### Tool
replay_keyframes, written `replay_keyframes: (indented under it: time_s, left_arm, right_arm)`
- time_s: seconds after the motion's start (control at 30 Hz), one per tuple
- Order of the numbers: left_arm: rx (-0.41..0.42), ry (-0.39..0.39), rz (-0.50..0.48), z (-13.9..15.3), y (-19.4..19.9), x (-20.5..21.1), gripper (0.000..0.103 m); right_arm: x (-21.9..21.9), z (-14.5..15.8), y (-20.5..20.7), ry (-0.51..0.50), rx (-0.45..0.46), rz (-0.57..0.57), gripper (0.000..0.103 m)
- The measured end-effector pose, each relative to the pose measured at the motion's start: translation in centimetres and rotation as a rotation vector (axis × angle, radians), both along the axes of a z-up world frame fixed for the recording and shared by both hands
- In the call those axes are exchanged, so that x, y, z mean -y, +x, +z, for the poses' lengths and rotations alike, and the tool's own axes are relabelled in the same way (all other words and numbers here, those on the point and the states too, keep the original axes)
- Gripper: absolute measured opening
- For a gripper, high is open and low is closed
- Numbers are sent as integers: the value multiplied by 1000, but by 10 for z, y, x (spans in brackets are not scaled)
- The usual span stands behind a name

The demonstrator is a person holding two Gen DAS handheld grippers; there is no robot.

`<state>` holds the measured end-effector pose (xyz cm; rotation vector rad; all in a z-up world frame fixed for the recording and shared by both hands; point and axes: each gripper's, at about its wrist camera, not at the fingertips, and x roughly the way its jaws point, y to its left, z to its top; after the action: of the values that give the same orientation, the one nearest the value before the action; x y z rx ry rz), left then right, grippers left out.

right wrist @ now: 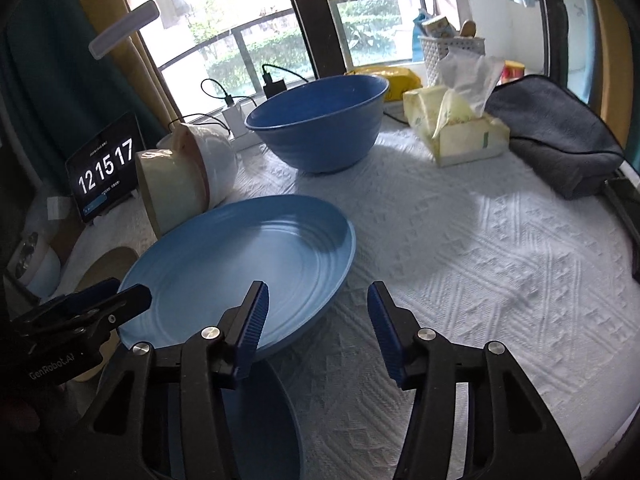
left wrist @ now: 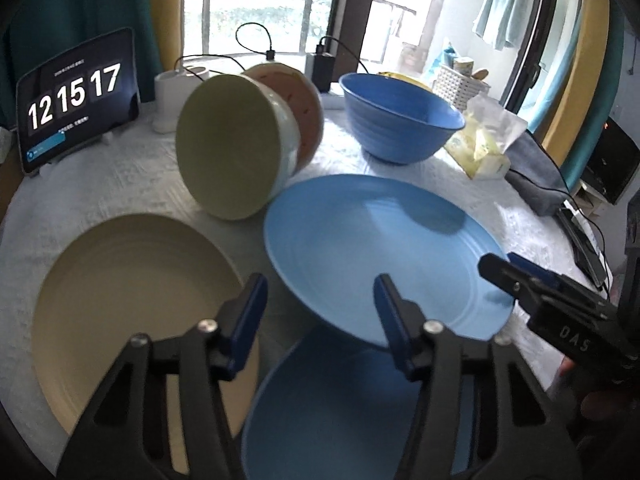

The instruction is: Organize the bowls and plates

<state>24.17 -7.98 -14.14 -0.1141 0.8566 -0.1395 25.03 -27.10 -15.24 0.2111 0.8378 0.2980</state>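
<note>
The light-blue ridged plastic plate (right wrist: 236,264) lies tilted on the white textured tablecloth (right wrist: 480,264), its near rim propped on a blue bowl (left wrist: 352,412) directly below both tools; the left gripper (left wrist: 320,312) straddles that near rim, jaws partly parted, pads not pressing; the right gripper (right wrist: 316,320) sits at the plate's right edge, likewise unclenched and empty; judged nearer: the left; the beige round plate (left wrist: 132,304) lies flat to its left.
</note>
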Motion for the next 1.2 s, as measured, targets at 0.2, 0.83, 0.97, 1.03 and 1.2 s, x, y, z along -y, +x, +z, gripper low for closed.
replay_keyframes:
  time_s: [0.2,0.83,0.97,1.03,1.2]
  left_arm:
    - [-11,5,-8,1,2,3,49]
    - [37,-9,-35,12,-19,0,46]
    - [51,-16,-36,15,-26,-4,46]
    - [62,-18,-37,17,-31,-5,46]
    - [85,-26,-37,23,-44,-9,46]
  right_arm:
    - [-4,1,-1,5,-8,10,42]
    - [-5,15,-17,-58,17,-24,37]
    - [-6,20,-23,-63,28,-26,37]
    - [-8,23,-26,-68,35,-28,37]
    - [-12,30,-36,-77,53,-30,37]
